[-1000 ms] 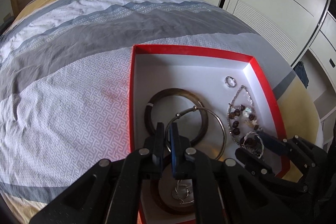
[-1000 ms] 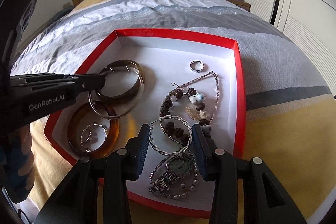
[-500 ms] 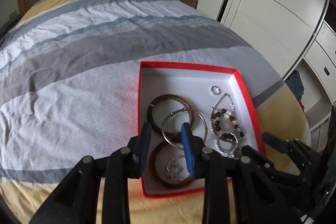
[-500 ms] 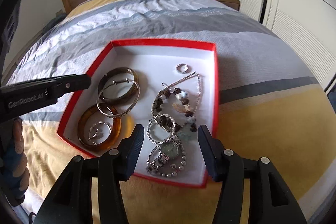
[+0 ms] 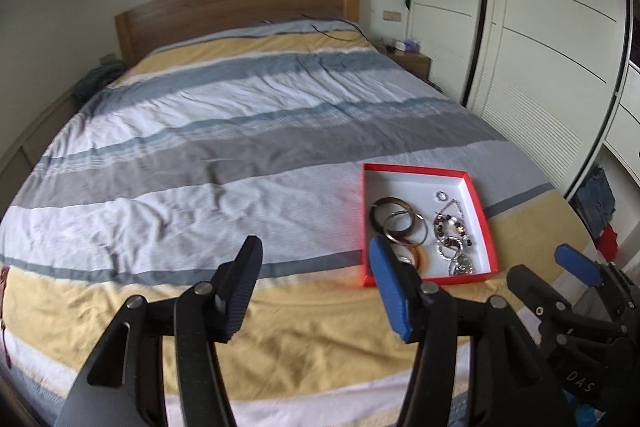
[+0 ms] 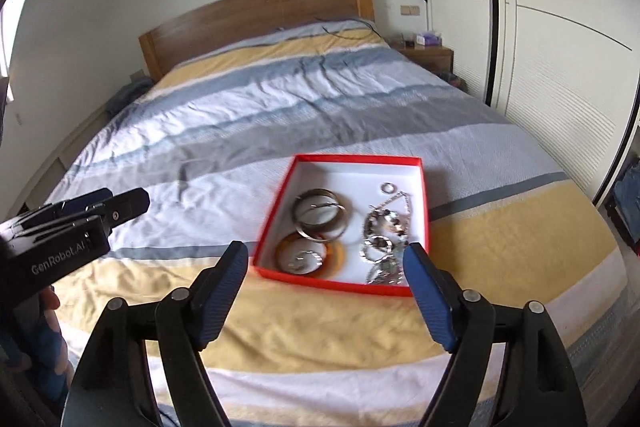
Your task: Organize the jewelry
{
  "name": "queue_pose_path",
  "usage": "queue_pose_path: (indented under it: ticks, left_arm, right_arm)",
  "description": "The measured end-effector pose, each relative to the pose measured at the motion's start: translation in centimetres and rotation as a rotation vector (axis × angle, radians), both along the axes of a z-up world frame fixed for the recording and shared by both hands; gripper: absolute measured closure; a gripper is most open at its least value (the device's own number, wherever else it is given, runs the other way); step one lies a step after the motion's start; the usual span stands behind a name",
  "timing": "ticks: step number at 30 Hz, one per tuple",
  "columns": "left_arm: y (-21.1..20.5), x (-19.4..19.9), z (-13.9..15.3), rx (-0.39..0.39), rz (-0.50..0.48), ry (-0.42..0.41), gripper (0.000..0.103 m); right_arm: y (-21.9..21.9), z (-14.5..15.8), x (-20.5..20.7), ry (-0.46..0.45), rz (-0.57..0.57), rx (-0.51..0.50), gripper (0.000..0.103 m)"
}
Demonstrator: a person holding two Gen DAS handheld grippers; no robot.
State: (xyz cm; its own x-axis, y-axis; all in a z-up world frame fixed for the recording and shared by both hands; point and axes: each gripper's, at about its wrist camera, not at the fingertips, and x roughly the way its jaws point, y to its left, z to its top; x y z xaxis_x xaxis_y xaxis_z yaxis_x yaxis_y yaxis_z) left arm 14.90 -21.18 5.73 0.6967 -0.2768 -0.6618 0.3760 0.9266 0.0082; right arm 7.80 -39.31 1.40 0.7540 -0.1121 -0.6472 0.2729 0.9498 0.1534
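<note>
My left gripper (image 5: 316, 285) and right gripper (image 6: 326, 297) just spread wide, holding nothing. The one red box (image 6: 416, 159) sits at twelve o'clock from my right fingers, with three bangles (image 6: 320, 213) and one ring (image 6: 387, 187) inside.

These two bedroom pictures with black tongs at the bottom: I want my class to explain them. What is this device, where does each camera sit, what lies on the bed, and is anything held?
A person holds one pair of tongs in each hand, each carrying its own camera looking along its fingers. One picture comes from the left tongs, the other from the right tongs. On the striped bed lies a red box holding bangles, a ring, beads and a watch. Both pairs have just been opening; nothing is between their fingers, so nothing is held.
</note>
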Motion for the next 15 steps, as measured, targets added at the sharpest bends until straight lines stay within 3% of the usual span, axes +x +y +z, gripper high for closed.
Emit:
queue_pose_path:
  ticks: [15]
  left_arm:
    - [10.0, -7.9, 3.9, -0.009, 0.138, -0.119, 0.048]
  right_arm:
    - [9.0, 4.8, -6.3, -0.096, 0.057, -0.056, 0.011]
